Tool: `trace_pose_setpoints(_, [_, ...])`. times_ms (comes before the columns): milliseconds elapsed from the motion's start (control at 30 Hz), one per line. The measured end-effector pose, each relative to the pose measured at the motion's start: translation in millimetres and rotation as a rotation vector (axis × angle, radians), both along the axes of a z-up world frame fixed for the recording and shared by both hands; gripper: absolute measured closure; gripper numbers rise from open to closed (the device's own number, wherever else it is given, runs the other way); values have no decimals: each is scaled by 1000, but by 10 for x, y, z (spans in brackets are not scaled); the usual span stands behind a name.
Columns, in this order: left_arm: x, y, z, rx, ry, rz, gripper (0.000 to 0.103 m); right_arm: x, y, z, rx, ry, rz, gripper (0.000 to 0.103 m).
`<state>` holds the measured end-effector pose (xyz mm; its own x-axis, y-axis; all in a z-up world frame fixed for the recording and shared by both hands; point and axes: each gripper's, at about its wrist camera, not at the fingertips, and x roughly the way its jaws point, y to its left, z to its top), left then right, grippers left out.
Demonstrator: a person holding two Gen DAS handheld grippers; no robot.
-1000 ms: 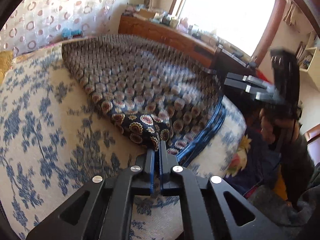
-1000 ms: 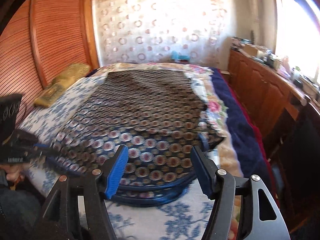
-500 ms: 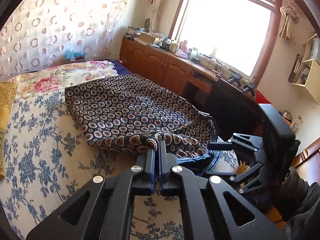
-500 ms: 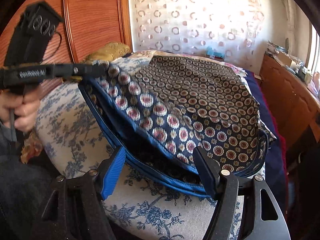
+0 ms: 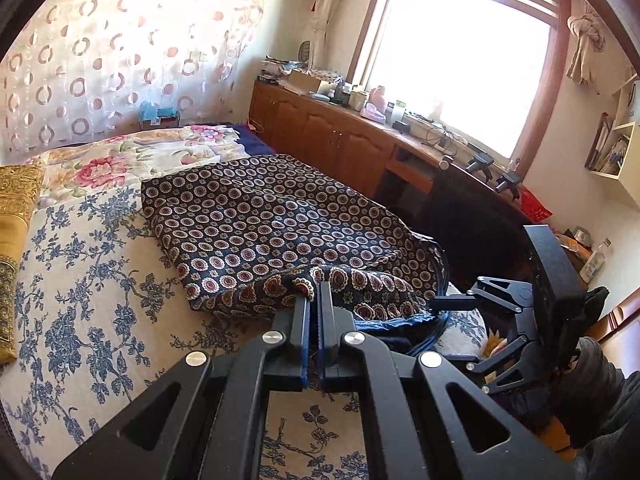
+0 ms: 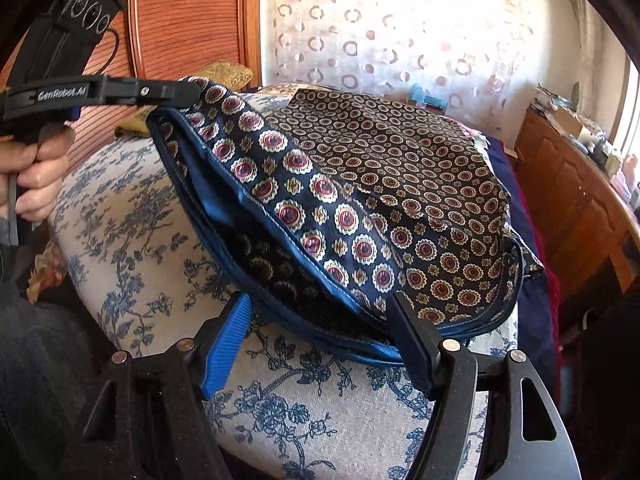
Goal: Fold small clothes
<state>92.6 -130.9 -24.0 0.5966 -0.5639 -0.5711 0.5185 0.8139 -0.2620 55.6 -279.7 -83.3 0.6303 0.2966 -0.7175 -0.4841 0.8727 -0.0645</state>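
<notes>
Holding one item on the bed: a navy garment [image 5: 272,220] printed with red-and-cream medallions, blue piping at the hem, lying on the blue floral bedspread [image 5: 88,300] directly ahead of both claws. Left gripper [image 5: 314,300]: jaws pinched tight on a corner of the hem, which rises off the bedspread to the fingertips; seen from the right wrist, the same left gripper [image 6: 188,92] lifts that corner up and to the left of my right claw, held in a hand [image 6: 34,176] at the frame's edge. Right gripper [image 6: 320,320]: jaws spread wide, nothing pressed between them, the piped lower edge of the garment [image 6: 360,184] lying just ahead and between the pads. Handling, my estimate: thin, light, slick-looking cloth, limp, likely to slide and sag, not fragile; best taken at the stitched hem, where the piping gives the pads something firmer. Pose: both claws angle downward toward the bed, the right one low over the near edge, the left higher.
</notes>
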Motion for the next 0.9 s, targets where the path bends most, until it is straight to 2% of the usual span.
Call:
trace_pose_setpoints(133, [21, 17, -19, -2, 3, 4, 99, 26, -19, -16, -24, 5, -1, 26])
trace_pose_setpoints(367, [13, 46, -19, -7, 4, 8, 99, 174, -57, -44, -80, -17, -57, 26])
trace_pose_setpoints(633, [-9, 147, 39, -34, -14, 35, 99, 421, -136, -86, -206, -75, -114, 27])
trace_pose_setpoints(767, [-16, 187, 58, -48, -16, 42, 99, 543, -192, -54, -194, -86, -140, 45])
trace_pose_setpoints(900, [-24, 223, 71, -51, -17, 46, 99, 644, -173, -34, -202, -99, -139, 88])
